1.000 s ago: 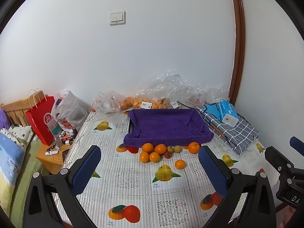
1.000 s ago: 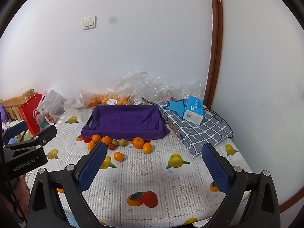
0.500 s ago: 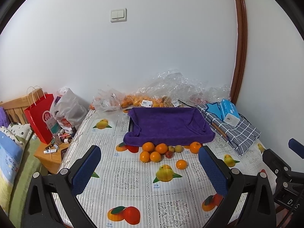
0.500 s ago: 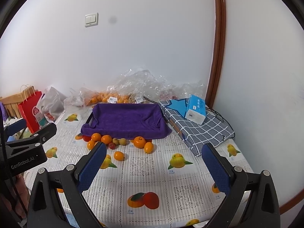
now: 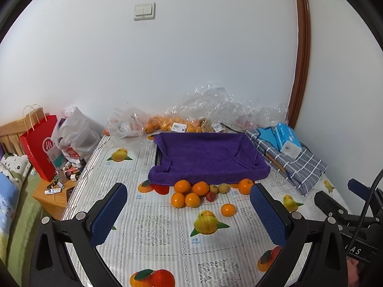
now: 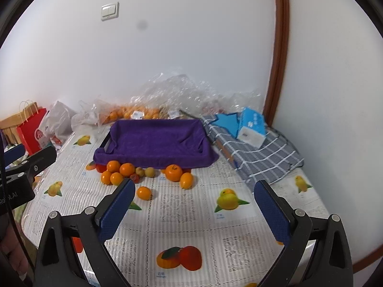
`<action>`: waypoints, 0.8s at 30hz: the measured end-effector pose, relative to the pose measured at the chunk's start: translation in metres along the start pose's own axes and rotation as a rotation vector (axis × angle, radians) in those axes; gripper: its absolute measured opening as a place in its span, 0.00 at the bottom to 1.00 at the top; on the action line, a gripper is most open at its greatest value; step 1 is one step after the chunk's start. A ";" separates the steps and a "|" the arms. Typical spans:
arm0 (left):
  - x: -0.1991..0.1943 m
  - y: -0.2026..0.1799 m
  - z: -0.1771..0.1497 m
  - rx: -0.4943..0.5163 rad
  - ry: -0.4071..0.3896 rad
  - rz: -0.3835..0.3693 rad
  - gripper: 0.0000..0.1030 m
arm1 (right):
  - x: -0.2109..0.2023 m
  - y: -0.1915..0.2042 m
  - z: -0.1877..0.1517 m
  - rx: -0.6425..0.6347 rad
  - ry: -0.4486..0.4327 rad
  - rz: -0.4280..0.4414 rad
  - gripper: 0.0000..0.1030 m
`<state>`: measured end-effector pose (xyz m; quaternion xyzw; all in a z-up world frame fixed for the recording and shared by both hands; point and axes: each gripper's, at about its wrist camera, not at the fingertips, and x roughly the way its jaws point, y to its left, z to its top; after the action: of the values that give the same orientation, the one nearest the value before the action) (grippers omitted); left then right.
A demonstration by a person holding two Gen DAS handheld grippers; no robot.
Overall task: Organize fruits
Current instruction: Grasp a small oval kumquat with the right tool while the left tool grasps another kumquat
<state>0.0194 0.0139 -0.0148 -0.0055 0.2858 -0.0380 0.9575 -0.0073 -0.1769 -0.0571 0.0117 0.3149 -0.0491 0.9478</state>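
Right wrist view: oranges lie on the table just before the purple-lined tray (nothing in it), ahead-left of the right gripper; the left gripper faces them squarely. Both jaws gape, holding nothing.

Left gripper, right gripper: black frames, blue textured pads, silver screws

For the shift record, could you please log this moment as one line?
left gripper: open, empty | right gripper: open, empty | loose orange fruits: on tablecloth before purple towel-lined tray | tray: empty
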 end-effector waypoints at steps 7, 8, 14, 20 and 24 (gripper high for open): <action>0.044 0.024 -0.016 -0.016 0.073 0.007 1.00 | 0.042 -0.002 -0.005 0.013 0.069 0.036 0.94; 0.050 0.027 -0.019 -0.021 0.085 0.005 1.00 | 0.051 -0.002 -0.007 0.013 0.087 0.044 0.92; 0.100 0.058 -0.050 -0.072 0.181 0.027 0.99 | 0.103 -0.001 -0.027 -0.002 0.145 0.038 0.82; 0.139 0.068 -0.071 -0.102 0.272 0.011 0.95 | 0.155 0.003 -0.043 -0.012 0.216 0.039 0.71; 0.161 0.062 -0.074 -0.075 0.273 -0.027 0.92 | 0.186 0.004 -0.047 -0.008 0.231 0.041 0.70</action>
<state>0.1172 0.0643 -0.1670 -0.0399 0.4147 -0.0404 0.9082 0.1137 -0.1867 -0.2059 0.0198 0.4219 -0.0269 0.9060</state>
